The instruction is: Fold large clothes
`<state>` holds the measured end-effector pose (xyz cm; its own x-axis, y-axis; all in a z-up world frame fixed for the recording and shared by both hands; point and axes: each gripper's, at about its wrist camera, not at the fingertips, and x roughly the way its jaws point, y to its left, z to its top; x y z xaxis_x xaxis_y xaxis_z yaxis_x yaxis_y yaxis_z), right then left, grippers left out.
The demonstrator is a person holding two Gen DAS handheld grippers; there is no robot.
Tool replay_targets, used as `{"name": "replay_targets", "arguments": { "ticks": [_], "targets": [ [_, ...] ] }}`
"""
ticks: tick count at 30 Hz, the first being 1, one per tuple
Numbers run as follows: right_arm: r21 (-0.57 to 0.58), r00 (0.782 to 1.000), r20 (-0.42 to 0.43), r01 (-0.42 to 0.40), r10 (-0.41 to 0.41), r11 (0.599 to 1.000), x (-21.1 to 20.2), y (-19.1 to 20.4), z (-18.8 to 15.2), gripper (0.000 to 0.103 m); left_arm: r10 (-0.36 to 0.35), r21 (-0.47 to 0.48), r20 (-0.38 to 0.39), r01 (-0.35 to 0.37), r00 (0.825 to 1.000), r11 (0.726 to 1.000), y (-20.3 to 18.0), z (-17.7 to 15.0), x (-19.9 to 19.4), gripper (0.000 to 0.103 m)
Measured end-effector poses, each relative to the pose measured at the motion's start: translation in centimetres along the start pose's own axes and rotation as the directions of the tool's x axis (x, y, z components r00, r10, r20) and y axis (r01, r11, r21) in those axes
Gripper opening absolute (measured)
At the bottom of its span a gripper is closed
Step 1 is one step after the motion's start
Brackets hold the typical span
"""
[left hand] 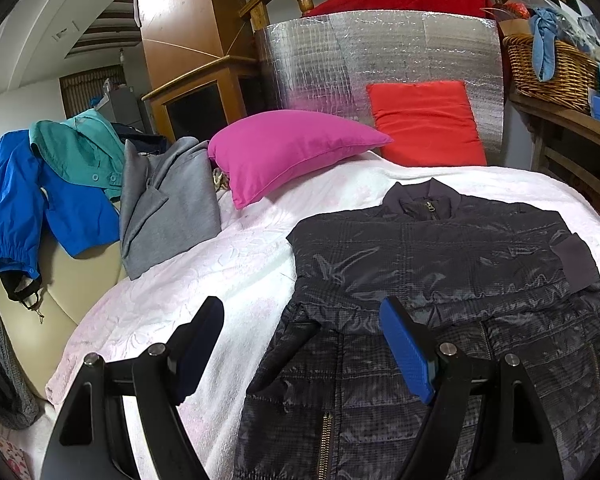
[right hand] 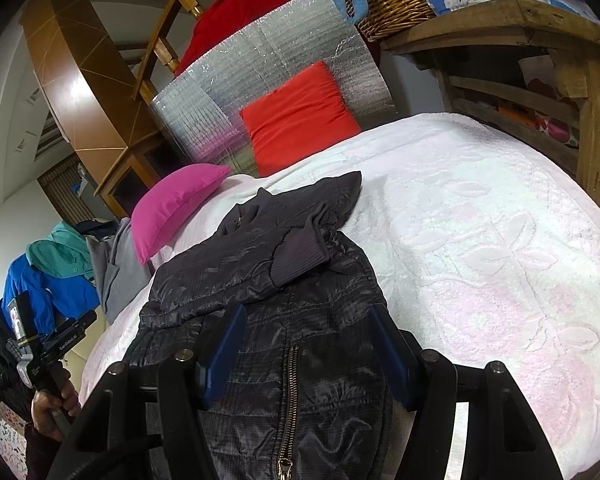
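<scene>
A black quilted jacket (left hand: 440,264) lies front up on the white bedspread (left hand: 240,280), zipped, with both sleeves folded across its chest. My left gripper (left hand: 304,344) is open above the jacket's left edge, with one blue pad (left hand: 406,350) over the fabric and the other finger over the bedspread. In the right wrist view the jacket (right hand: 260,280) runs away from me. My right gripper (right hand: 306,354) hangs open over its lower half, straddling the gold zip (right hand: 288,396), and grips nothing.
A pink pillow (left hand: 288,152) and a red cushion (left hand: 424,124) lie at the bed's head against a silver foil panel. Grey, teal and blue garments (left hand: 60,184) are heaped at the left. A wicker basket (left hand: 548,68) sits on a wooden shelf at right. A hand (right hand: 56,404) holds a handle at lower left.
</scene>
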<state>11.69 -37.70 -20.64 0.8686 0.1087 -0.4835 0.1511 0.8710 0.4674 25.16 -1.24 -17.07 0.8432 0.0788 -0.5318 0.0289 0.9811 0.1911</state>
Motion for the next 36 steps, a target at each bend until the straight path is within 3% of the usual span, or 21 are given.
{"name": "replay_targets", "arguments": {
  "ticks": [36],
  "targets": [
    [0.001,1.0,-0.007,-0.002,0.002,1.0,0.29,0.18,-0.18,0.067,0.012,0.011,-0.005,-0.012,1.0,1.0,0.2,-0.35,0.22,0.081]
  ]
}}
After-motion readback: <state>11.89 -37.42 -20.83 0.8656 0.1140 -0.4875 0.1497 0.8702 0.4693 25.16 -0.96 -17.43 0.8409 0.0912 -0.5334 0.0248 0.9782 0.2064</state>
